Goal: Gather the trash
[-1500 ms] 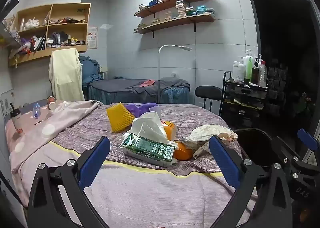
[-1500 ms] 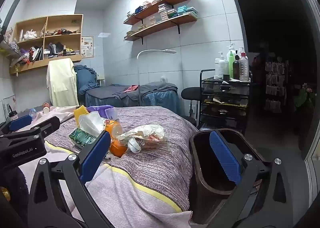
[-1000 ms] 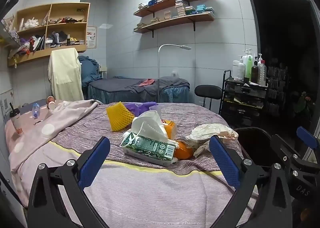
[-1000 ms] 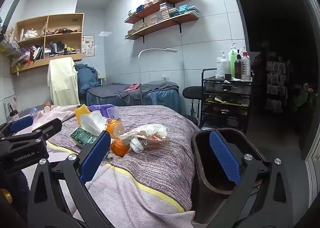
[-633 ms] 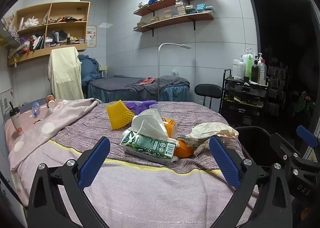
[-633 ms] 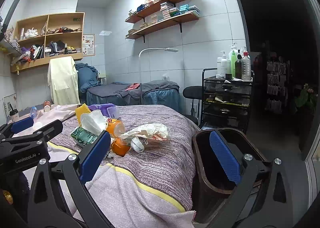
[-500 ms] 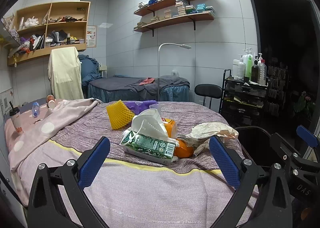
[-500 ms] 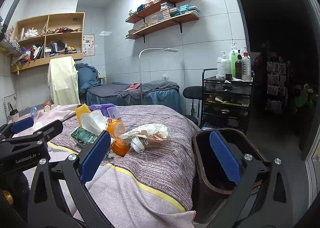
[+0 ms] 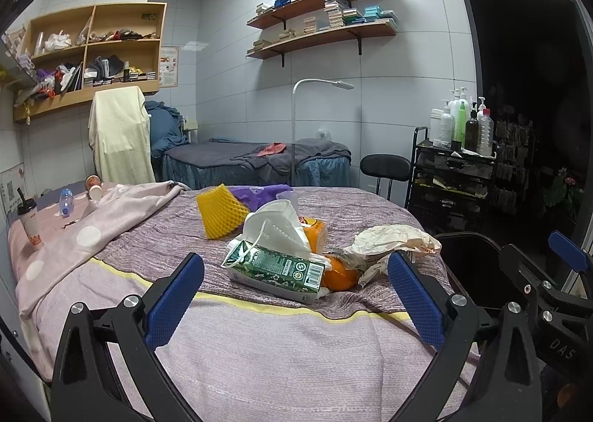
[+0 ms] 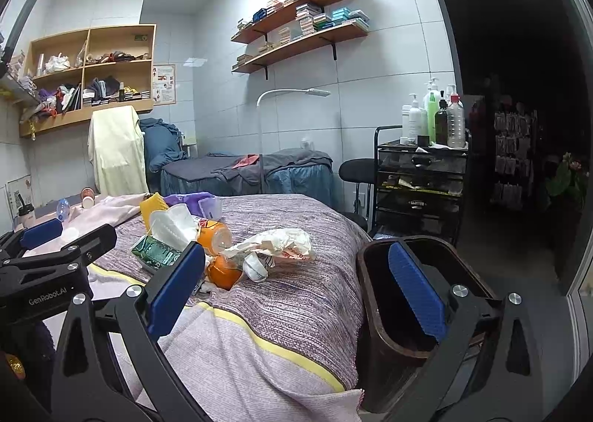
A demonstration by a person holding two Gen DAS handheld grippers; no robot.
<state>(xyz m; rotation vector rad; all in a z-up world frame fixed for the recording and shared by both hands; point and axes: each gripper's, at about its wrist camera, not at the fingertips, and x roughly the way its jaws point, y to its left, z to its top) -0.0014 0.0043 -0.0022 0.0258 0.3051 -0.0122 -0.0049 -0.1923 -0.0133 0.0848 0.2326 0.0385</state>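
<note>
A heap of trash lies on the purple bedspread [image 9: 259, 340]: a green carton [image 9: 276, 268], a white face mask [image 9: 276, 223], an orange fruit [image 9: 339, 275], an orange cup [image 9: 315, 233], crumpled paper [image 9: 393, 242] and a yellow foam net [image 9: 218, 214]. My left gripper [image 9: 294, 301] stands open, a short way before the carton, holding nothing. My right gripper [image 10: 294, 292] is open and empty, its right finger over the dark brown bin [image 10: 393, 344] beside the bed. The carton [image 10: 157, 253], fruit [image 10: 222, 273] and paper [image 10: 274, 246] lie ahead left of it.
A pink dotted blanket [image 9: 85, 233] with a drink cup [image 9: 29, 225] and small bottle [image 9: 66, 197] covers the bed's left side. A black cart [image 10: 420, 188] with bottles, a black stool [image 10: 355, 170] and a second bed [image 9: 255, 162] stand behind.
Both grippers have drifted slightly; the trash heap sits a touch lower and nearer in the left view. Nothing was grasped or moved.
</note>
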